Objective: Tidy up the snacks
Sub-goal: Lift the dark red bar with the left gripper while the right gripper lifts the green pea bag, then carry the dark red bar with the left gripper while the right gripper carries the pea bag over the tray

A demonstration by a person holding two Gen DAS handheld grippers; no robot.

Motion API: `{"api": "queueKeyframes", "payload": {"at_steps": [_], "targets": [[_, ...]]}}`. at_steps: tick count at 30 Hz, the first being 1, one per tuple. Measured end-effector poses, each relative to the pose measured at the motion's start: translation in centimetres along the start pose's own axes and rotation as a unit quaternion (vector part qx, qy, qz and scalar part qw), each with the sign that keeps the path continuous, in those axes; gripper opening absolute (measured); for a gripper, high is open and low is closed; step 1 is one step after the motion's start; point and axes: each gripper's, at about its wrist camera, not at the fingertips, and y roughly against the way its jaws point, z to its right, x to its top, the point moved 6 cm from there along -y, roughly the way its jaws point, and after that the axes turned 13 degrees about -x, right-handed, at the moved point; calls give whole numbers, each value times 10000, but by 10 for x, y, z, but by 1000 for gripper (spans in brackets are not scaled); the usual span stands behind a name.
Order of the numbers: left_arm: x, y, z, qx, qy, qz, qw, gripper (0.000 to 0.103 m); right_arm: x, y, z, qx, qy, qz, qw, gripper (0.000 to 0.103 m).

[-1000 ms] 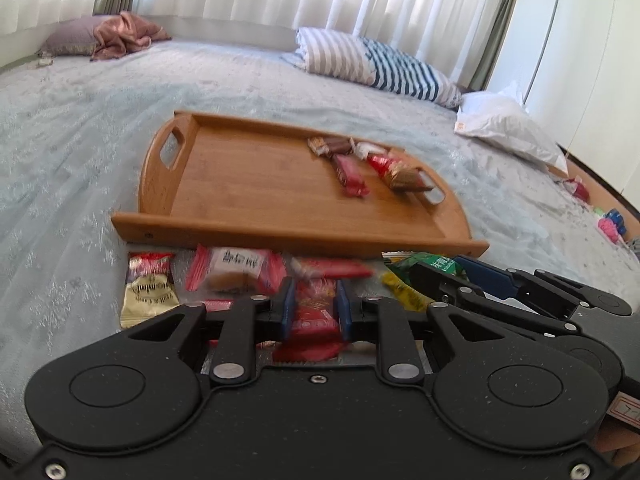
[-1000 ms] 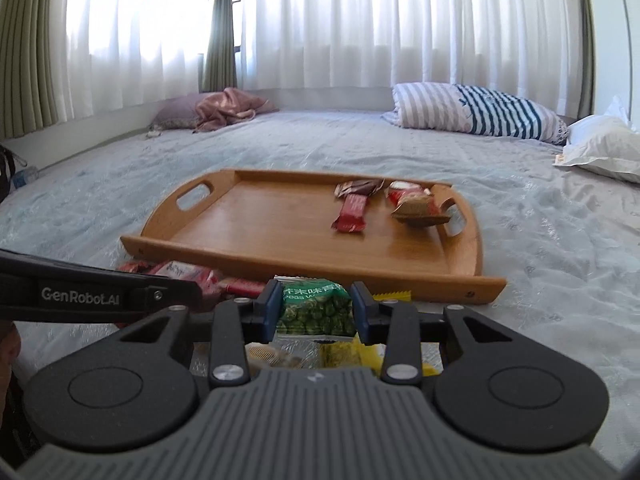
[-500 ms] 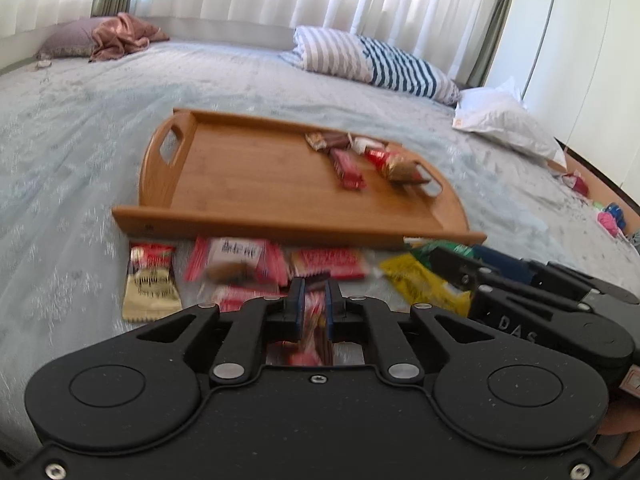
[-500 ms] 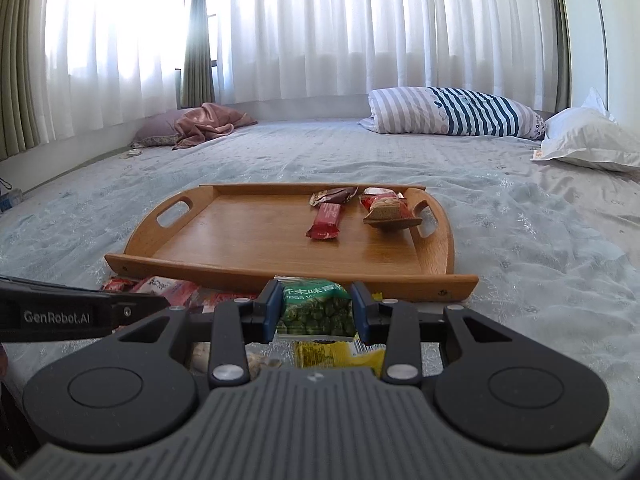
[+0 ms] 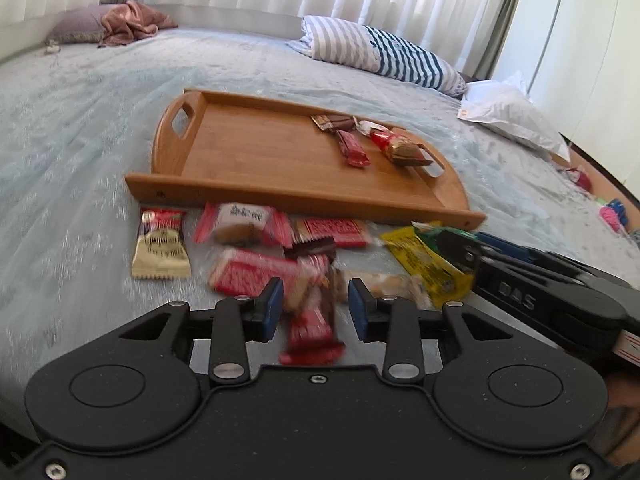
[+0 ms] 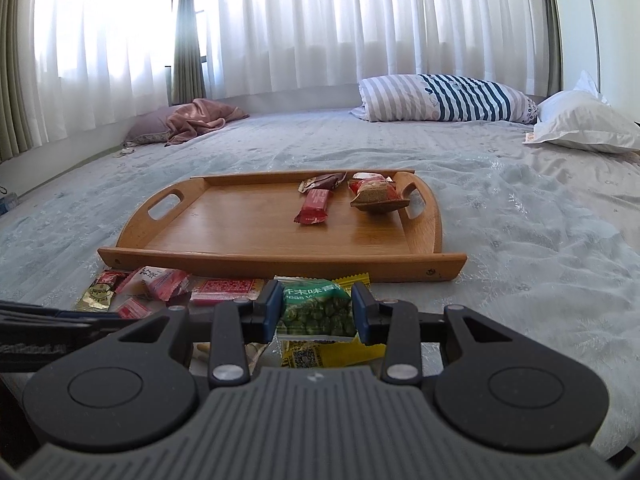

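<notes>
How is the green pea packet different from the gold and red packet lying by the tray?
The green pea packet sits between the right gripper pads, which press its sides; the gold and red packet lies flat on the bedspread, touched by nothing. The green pea packet shows peas printed on its front, while the gold and red packet shows dark lettering on gold. Both are small sealed snacks, still outside the wooden tray.

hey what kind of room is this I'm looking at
Most likely a bedroom. The wooden tray sits on a wide bedspread, a striped pillow and a white pillow lie at the far edge, and sheer white curtains cover the windows behind.
</notes>
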Motion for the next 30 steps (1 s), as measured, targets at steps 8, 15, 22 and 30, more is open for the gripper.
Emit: {"api": "queueKeyframes", "payload": {"at_steps": [8,15,22,30], "targets": [[-8,-10,-7,15,72,-219,9997,34,-1,0,0,-40,6,0,10000,43],[4,-28,-11,-157,219,-166,9995,32,-3,2,-1,-76,89,37,9999,43],[4,-30,-5,-188,205,-173,9995,23,-3,3,-2,-80,74,52,9999,43],[17,-19,21,-225,-304,75,9993,24,5,4,2,-171,-116,173,9996,43]]}}
